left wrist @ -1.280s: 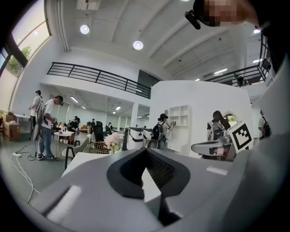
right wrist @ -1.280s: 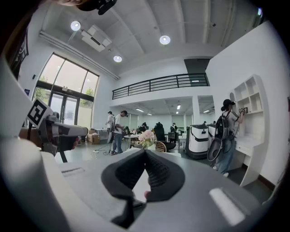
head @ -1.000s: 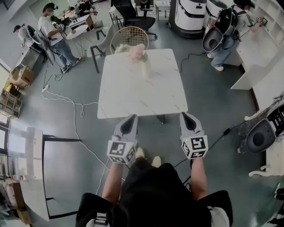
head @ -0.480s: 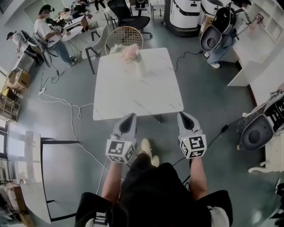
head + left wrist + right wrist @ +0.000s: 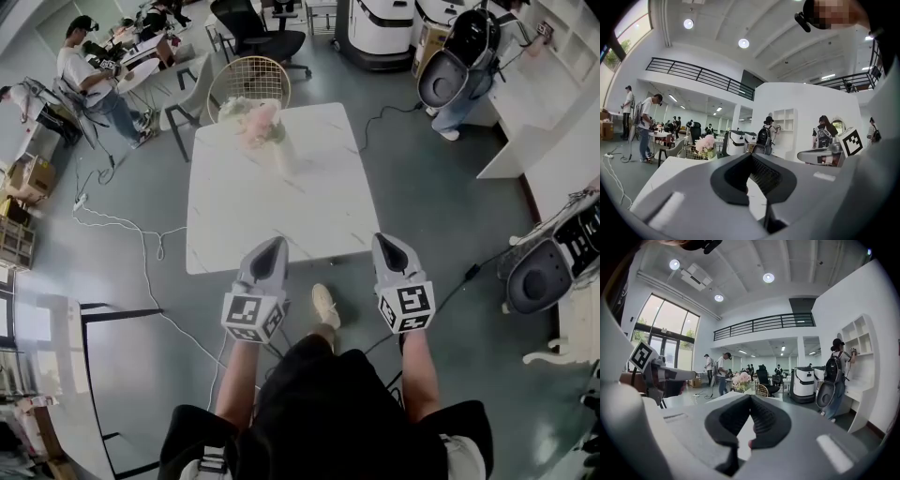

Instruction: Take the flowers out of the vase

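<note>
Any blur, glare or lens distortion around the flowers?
Head view: flowers look soft and pale against the bright white table; fisheye curves the room. Left gripper view: black round vignette, ceiling lights flare. Right gripper view: bright windows, flowers tiny.

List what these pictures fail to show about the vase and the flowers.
- Vase, head view: small and pale against the white table, so its outline blurs out.
- Vase, both gripper views: largely hidden behind each view's own jaws; only the flowers clear them.
- Number of stems: the flowers are too small in every view.
- Water in the vase: cannot tell in any view.
</note>
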### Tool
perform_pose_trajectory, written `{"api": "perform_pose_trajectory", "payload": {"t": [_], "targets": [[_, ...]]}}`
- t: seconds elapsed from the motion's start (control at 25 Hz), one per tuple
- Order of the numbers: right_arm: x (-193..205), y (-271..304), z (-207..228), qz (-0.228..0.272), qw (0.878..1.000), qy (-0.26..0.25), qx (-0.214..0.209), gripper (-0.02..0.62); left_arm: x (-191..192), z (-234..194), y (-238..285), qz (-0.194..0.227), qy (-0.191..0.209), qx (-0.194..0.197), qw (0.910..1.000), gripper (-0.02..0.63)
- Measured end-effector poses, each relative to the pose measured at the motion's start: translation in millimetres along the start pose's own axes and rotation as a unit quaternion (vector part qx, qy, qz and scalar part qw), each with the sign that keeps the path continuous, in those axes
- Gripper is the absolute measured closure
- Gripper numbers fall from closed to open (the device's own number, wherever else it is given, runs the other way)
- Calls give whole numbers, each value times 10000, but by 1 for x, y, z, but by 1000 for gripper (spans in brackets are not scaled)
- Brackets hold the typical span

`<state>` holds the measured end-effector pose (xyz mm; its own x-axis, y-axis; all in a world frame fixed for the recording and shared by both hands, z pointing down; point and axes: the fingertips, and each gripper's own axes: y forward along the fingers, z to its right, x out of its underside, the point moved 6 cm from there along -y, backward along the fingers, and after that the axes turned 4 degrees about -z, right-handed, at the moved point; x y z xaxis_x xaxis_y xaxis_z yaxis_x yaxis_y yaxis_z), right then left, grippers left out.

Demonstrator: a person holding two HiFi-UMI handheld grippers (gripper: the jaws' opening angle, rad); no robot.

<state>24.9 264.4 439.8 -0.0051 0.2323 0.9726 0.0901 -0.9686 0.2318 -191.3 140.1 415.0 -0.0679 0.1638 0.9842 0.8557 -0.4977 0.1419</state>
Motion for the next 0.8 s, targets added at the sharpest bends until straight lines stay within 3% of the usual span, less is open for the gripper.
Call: {"api": "perform_pose_trajectory", "payload": {"t": [0.52,0.8], "targets": [[-42,137,68,-129,9992,90,-376,594,-22,-62,126,-151,-236,-242,9993,598],[-50,197,88,-200,9978,-8,-636,594,-25,-96,168,-85,-360,-574,9977,598]]}}
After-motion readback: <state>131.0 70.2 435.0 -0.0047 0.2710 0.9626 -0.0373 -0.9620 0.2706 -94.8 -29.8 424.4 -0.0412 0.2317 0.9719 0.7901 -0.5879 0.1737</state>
